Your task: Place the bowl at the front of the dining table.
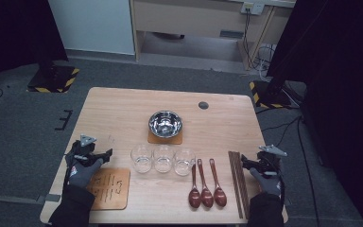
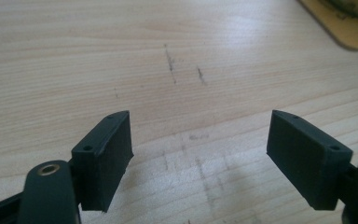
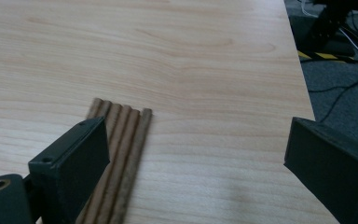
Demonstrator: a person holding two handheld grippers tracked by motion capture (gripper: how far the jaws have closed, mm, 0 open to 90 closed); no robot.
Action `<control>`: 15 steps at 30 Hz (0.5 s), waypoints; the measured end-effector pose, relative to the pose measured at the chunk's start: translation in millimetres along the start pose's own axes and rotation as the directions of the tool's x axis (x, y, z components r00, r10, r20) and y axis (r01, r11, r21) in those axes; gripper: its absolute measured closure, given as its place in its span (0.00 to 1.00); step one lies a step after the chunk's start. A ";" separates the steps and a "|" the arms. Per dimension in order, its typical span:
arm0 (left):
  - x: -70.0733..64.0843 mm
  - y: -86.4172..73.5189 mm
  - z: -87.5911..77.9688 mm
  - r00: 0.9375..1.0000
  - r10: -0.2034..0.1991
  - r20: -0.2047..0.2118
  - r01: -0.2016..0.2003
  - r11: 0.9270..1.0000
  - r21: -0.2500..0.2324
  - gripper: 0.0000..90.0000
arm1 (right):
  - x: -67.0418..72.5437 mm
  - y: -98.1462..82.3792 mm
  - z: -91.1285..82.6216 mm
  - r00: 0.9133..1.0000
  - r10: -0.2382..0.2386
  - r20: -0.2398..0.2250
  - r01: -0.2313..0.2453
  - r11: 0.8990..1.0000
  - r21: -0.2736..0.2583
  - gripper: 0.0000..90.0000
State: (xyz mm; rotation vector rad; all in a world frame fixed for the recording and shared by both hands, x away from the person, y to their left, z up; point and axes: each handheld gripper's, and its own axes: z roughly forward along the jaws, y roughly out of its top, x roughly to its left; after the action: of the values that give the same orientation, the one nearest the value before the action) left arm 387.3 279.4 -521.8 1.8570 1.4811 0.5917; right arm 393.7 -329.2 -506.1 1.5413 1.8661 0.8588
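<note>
Near ends of the chopsticks are covered by one jaw and cut by the bottom edge in the right gripper view. Coaster is clipped at the top right corner of the left gripper view. Print on the wooden board near the table's front left corner is too small to be read.

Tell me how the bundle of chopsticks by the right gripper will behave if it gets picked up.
The chopsticks look like thin, stiff wooden sticks, so they probably won't flex. They lie loose side by side on the table, so a pinch would likely catch one or two and scatter the rest. Their rounded ends suggest they may roll when nudged.
</note>
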 end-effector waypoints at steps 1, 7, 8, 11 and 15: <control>-0.1 -0.8 1.8 1.000 0.006 -0.009 -0.006 1.000 0.014 0.23 | 0.9 1.0 -1.2 1.000 -0.001 -0.002 0.001 1.000 -0.004 0.07; -0.7 -5.8 10.1 0.999 0.037 -0.031 -0.036 0.999 0.040 0.22 | 11.6 10.7 -13.0 0.999 -0.020 -0.035 0.019 0.999 -0.038 0.08; -1.2 -6.0 10.5 0.999 0.042 -0.032 -0.041 0.998 0.037 0.22 | 13.3 12.1 -14.5 0.999 -0.027 -0.040 0.026 0.999 -0.041 0.08; -2.6 -6.3 11.5 0.998 0.051 -0.037 -0.050 0.998 0.035 0.22 | 21.4 17.4 -20.7 0.997 -0.045 -0.061 0.041 0.997 -0.060 0.08; -2.1 -6.7 11.8 0.998 0.050 -0.036 -0.049 0.998 0.032 0.20 | 32.1 24.0 -28.8 0.993 -0.070 -0.093 0.062 0.995 -0.083 0.09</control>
State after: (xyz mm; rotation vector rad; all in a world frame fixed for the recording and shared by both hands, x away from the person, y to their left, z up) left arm 390.8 275.5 -534.5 1.9206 1.4793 0.6331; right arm 380.9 -298.0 -470.0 1.4044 1.9147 0.9803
